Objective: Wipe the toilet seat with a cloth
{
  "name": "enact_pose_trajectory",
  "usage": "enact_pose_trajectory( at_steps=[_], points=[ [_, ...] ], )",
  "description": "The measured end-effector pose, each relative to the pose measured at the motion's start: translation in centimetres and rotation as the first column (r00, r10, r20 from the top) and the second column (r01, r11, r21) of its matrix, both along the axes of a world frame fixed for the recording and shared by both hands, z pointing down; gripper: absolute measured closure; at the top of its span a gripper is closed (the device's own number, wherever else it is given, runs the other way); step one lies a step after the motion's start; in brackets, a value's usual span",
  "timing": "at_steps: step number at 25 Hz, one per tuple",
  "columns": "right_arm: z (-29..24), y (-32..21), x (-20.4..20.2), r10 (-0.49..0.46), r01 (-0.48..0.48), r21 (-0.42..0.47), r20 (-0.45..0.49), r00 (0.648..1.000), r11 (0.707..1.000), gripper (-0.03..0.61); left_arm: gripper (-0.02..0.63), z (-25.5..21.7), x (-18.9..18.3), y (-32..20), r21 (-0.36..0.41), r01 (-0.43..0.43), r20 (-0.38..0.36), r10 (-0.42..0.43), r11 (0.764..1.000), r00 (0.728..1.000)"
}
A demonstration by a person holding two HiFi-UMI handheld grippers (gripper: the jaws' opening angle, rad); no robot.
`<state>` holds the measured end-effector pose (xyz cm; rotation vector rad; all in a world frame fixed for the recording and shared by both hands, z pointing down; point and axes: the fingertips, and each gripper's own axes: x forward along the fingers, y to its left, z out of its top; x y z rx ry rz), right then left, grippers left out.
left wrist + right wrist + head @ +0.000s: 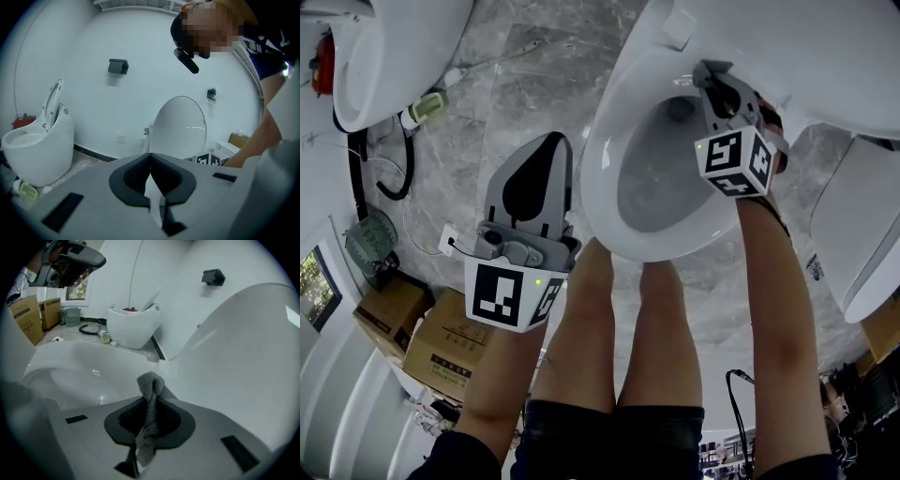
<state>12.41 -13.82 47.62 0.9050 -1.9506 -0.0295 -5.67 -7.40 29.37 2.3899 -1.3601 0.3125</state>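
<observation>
Grey cloth (151, 383) clamped in right tongs (713, 79) held over toilet seat (604, 161)

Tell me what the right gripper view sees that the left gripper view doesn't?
Only the right gripper view shows the grey cloth pinched in the right gripper, with the toilet bowl just beyond. Only the left gripper view shows the left gripper, shut on nothing, and the person's bare arm reaching down. Both show the other white toilet by the wall and this toilet's raised lid.
</observation>
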Motion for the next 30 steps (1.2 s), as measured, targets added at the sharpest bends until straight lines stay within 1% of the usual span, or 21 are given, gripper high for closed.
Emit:
enact_pose_trajectory(
  at_steps=[5, 7, 8, 9, 10, 12, 14, 16, 19, 23, 25, 27, 28, 29, 30],
  points=[
    [-0.5, 2.6, 7.4, 0.142, -0.143, -0.010, -0.069, 0.987, 0.990, 0.523, 0.594, -0.3, 0.4, -0.5, 0.008, -0.009, -0.006, 0.009, 1.000, 1.000],
    [-0.6, 3.2, 8.9, 0.192, -0.193, -0.011, -0.070, 0.979, 0.981, 0.523, 0.594, -0.4, 0.5, -0.7, 0.013, -0.013, -0.007, 0.013, 1.000, 1.000],
    [-0.7, 3.2, 9.0, 0.201, -0.202, -0.012, -0.066, 0.977, 0.979, 0.523, 0.594, -0.5, 0.5, -0.8, 0.015, -0.014, -0.007, 0.014, 1.000, 1.000],
    [-0.7, 3.1, 8.6, 0.190, -0.191, -0.013, -0.061, 0.980, 0.981, 0.523, 0.594, -0.6, 0.4, -0.8, 0.016, -0.015, -0.007, 0.015, 1.000, 1.000],
    [-0.6, 2.8, 7.9, 0.159, -0.160, -0.014, -0.056, 0.986, 0.987, 0.523, 0.594, -0.7, 0.4, -0.8, 0.016, -0.017, -0.006, 0.017, 1.000, 1.000],
    [-0.3, 2.2, 5.9, 0.063, -0.064, -0.019, -0.050, 0.997, 0.998, 0.523, 0.594, -0.6, 0.5, -0.7, 0.016, -0.022, -0.004, 0.022, 1.000, 1.000],
    [-0.1, 1.9, 4.7, -0.025, 0.023, -0.030, -0.061, 0.998, 0.999, 0.523, 0.594, -0.5, 0.6, -0.6, 0.015, -0.027, -0.003, 0.028, 1.000, 1.000],
    [0.0, 2.3, 4.8, -0.079, 0.075, -0.052, -0.078, 0.994, 0.996, 0.523, 0.594, -0.4, 0.7, -0.3, 0.012, -0.033, -0.001, 0.033, 0.999, 0.999],
    [0.3, 4.2, 6.5, -0.103, 0.093, -0.091, -0.107, 0.989, 0.991, 0.523, 0.594, -0.4, 0.9, -0.2, 0.010, -0.035, -0.005, 0.035, 0.999, 0.999],
    [1.6, 9.4, 8.6, -0.086, 0.063, -0.189, -0.117, 0.989, 0.980, 0.523, 0.594, -0.4, 1.5, -0.1, 0.012, -0.043, -0.010, 0.043, 0.999, 0.999],
    [2.2, 12.8, 8.5, -0.070, 0.042, -0.255, -0.104, 0.992, 0.966, 0.523, 0.594, -0.6, 1.6, 0.1, 0.014, -0.048, -0.011, 0.048, 0.999, 0.999],
    [2.7, 16.2, 7.2, -0.077, 0.045, -0.339, -0.083, 0.994, 0.940, 0.525, 0.594, -1.0, 1.7, 0.2, 0.017, -0.053, -0.011, 0.053, 0.998, 0.999],
    [3.0, 17.8, 6.4, -0.084, 0.051, -0.391, -0.067, 0.994, 0.919, 0.525, 0.594, -1.3, 1.7, 0.3, 0.019, -0.055, -0.010, 0.055, 0.998, 0.998],
    [3.2, 19.2, 5.5, -0.085, 0.056, -0.448, -0.044, 0.995, 0.892, 0.525, 0.594, -1.6, 1.8, 0.4, 0.022, -0.057, -0.010, 0.057, 0.998, 0.998],
    [3.4, 20.5, 4.6, -0.079, 0.062, -0.508, -0.013, 0.997, 0.859, 0.525, 0.594, -1.9, 1.9, 0.5, 0.026, -0.059, -0.009, 0.060, 0.998, 0.998]
  ],
)
